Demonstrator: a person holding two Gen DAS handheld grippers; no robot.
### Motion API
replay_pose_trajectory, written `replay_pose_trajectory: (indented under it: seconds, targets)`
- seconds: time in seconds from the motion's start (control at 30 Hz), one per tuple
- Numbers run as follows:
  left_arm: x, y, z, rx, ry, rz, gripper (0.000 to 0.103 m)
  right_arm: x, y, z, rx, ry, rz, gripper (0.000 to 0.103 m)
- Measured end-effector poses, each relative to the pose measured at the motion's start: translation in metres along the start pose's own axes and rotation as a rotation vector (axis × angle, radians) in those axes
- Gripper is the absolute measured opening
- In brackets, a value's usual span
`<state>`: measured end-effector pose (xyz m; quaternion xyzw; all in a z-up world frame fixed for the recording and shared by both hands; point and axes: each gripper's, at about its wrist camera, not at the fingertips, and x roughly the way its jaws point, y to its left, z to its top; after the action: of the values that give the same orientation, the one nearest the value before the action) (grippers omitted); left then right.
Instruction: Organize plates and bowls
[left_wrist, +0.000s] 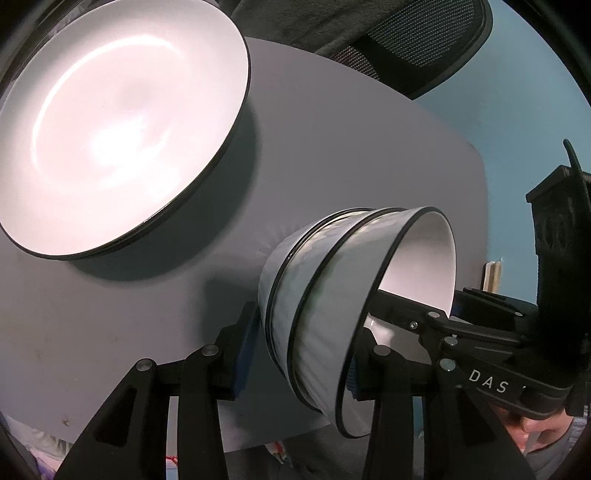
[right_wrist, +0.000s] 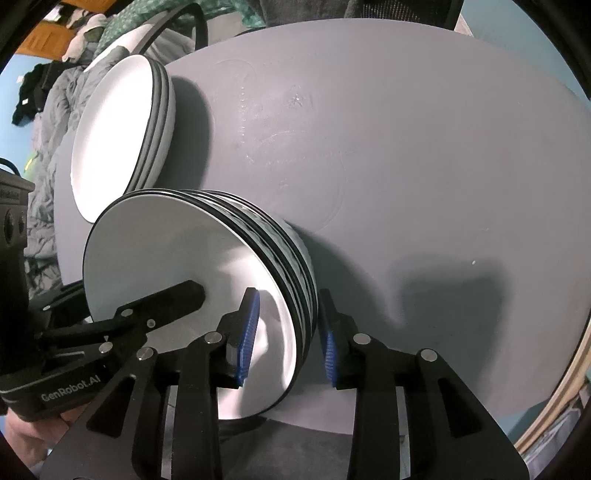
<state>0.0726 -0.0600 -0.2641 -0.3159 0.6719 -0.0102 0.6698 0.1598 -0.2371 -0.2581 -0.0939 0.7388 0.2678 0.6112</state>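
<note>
While both jaws straddle the rim, the bowl stack (right_wrist: 207, 280) sits upright.

Bowls: a nested stack of white bowls (right_wrist: 207, 280) with thin black rims and pale marbled outsides is set upright near the front edge of the grey table (right_wrist: 406, 147).
Plates: a stack of white, black-rimmed plates (right_wrist: 122, 136) is laid flat just beside the bowls, farther back on the table, glossy under the light.
</note>
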Motion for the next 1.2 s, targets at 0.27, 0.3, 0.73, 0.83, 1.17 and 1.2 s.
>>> replay_pose_trajectory:
  seconds: [0.27,0.3,0.73,0.83,1.17,1.2]
  targets:
    - [0.001,-0.006,0.01,0.055,0.032,0.013,0.033,0.003,0.008,0.009,0.014,0.018,-0.002,0.025]
    - [0.0,-0.008,0.011,0.069,0.034,0.023,0.032,0.003,0.007,0.009,0.016,0.019,0.0,0.024]
    - [0.008,-0.024,0.021,0.116,0.04,0.106,0.022,0.001,0.004,0.002,0.014,-0.006,0.006,0.019]
    - [0.001,-0.022,0.013,0.14,0.027,0.126,0.021,0.0,0.009,-0.003,-0.01,-0.025,-0.009,0.018]
    - [-0.005,-0.014,0.01,0.128,0.023,0.146,0.021,0.002,0.007,0.003,0.011,0.02,0.01,0.018]
    - [-0.005,-0.014,0.01,0.127,0.026,0.144,0.021,0.002,0.007,0.004,0.011,0.024,0.01,0.018]
